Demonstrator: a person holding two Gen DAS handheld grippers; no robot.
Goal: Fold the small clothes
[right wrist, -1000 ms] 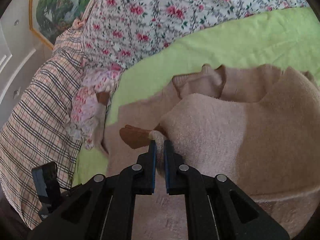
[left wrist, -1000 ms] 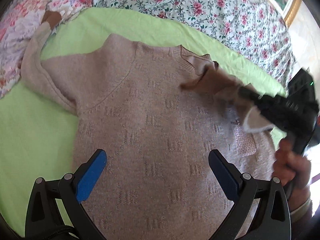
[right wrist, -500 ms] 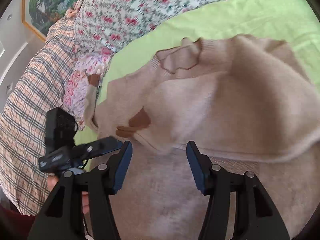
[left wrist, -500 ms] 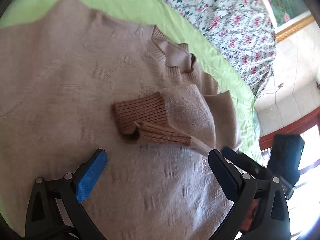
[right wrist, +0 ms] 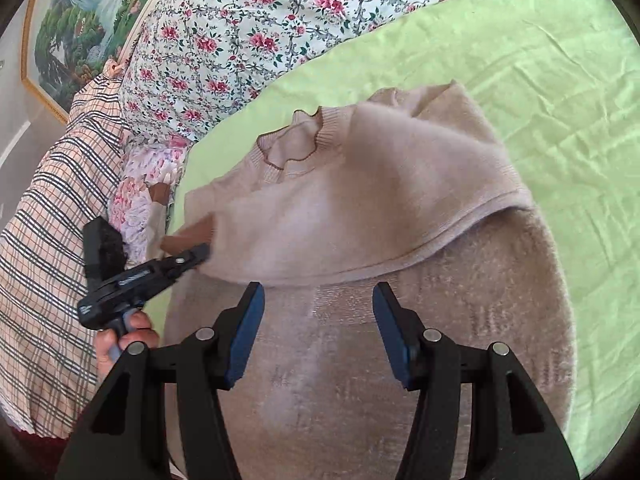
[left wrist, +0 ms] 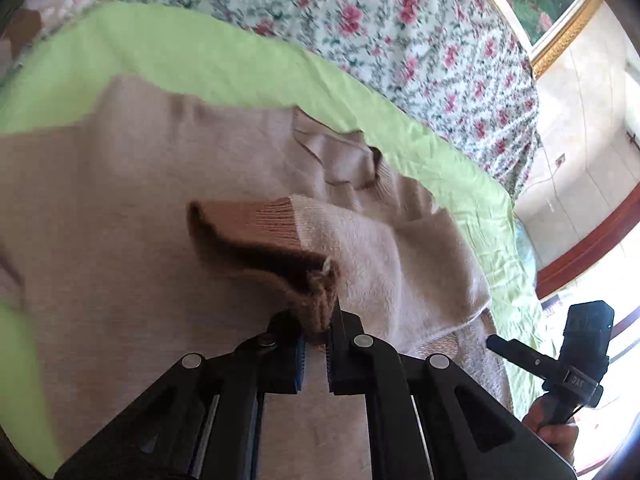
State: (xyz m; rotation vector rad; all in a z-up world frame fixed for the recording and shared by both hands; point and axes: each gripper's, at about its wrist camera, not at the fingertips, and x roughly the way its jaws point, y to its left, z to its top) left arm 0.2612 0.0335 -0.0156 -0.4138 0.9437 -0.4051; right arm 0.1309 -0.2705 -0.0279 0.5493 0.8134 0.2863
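A beige knit sweater (left wrist: 120, 200) lies on a green sheet (left wrist: 200, 56). One sleeve (left wrist: 380, 248) is folded across its chest, ending in a brown ribbed cuff (left wrist: 256, 236). My left gripper (left wrist: 316, 332) is shut on the cuff's edge and also shows in the right wrist view (right wrist: 192, 258). My right gripper (right wrist: 316, 332) is open and empty above the sweater's (right wrist: 360, 380) lower body, just below the folded sleeve (right wrist: 360, 208). It shows in the left wrist view (left wrist: 516, 352) at the right.
A floral quilt (right wrist: 248, 28) lies beyond the green sheet (right wrist: 560, 120). A plaid blanket (right wrist: 44, 220) is at the left, with the other sleeve's brown cuff (right wrist: 160, 192) near it. A framed picture (right wrist: 76, 12) hangs behind.
My right gripper let go of the sleeve cuff, opened and pulled back. My left gripper moved in and shut on the brown cuff.
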